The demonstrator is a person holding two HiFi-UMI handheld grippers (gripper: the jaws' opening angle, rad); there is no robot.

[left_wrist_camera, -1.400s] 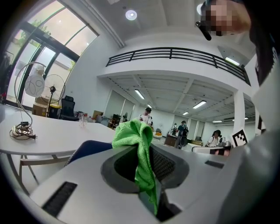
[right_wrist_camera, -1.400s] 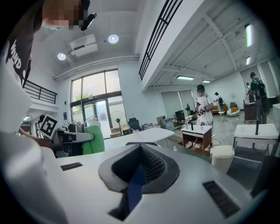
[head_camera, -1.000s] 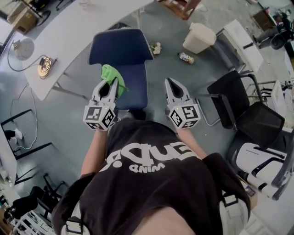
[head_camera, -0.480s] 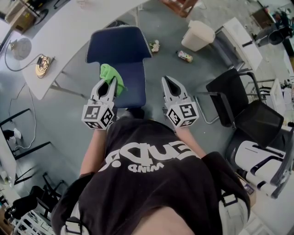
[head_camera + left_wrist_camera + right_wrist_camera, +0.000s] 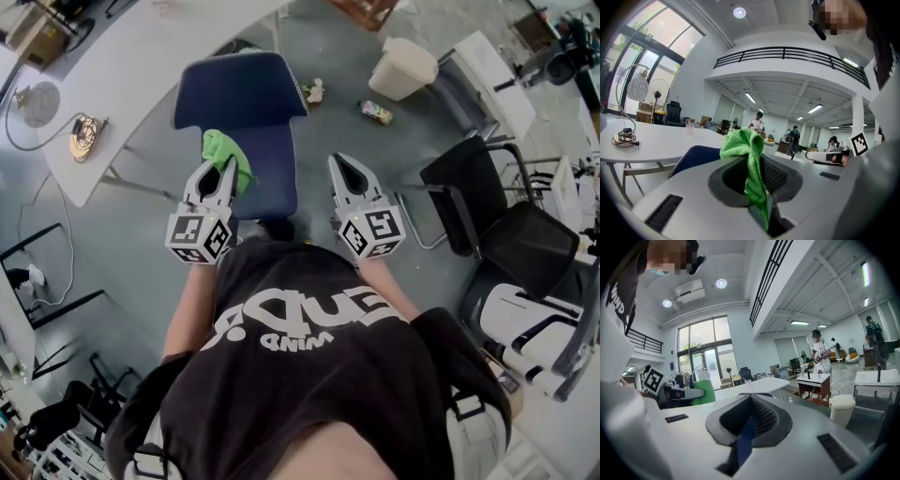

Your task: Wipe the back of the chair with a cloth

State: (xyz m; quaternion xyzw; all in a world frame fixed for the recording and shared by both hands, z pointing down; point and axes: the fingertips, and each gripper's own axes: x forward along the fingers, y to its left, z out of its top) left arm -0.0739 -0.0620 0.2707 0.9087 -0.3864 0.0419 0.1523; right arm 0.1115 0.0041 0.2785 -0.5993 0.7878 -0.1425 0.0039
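Below me stands a blue padded chair (image 5: 242, 89), its backrest at the far end and its seat nearer my body. My left gripper (image 5: 224, 166) hovers over the seat's left side, shut on a bunched green cloth (image 5: 225, 152). In the left gripper view the cloth (image 5: 749, 159) hangs from between the jaws, with the chair's blue edge (image 5: 693, 157) behind. My right gripper (image 5: 339, 162) is level with the left one, just off the seat's right edge. It is shut and holds nothing. Only a blue sliver shows through its jaws (image 5: 751, 397).
A white table (image 5: 141, 75) with a desk fan (image 5: 37, 98) runs along the far left. A beige bin (image 5: 405, 70) and a can (image 5: 378, 114) sit on the floor beyond the chair. Black chairs (image 5: 469, 206) crowd the right side.
Almost nothing: both grippers and the chair sit slightly further left and up in the head view. The cloth stays clamped in the left gripper.
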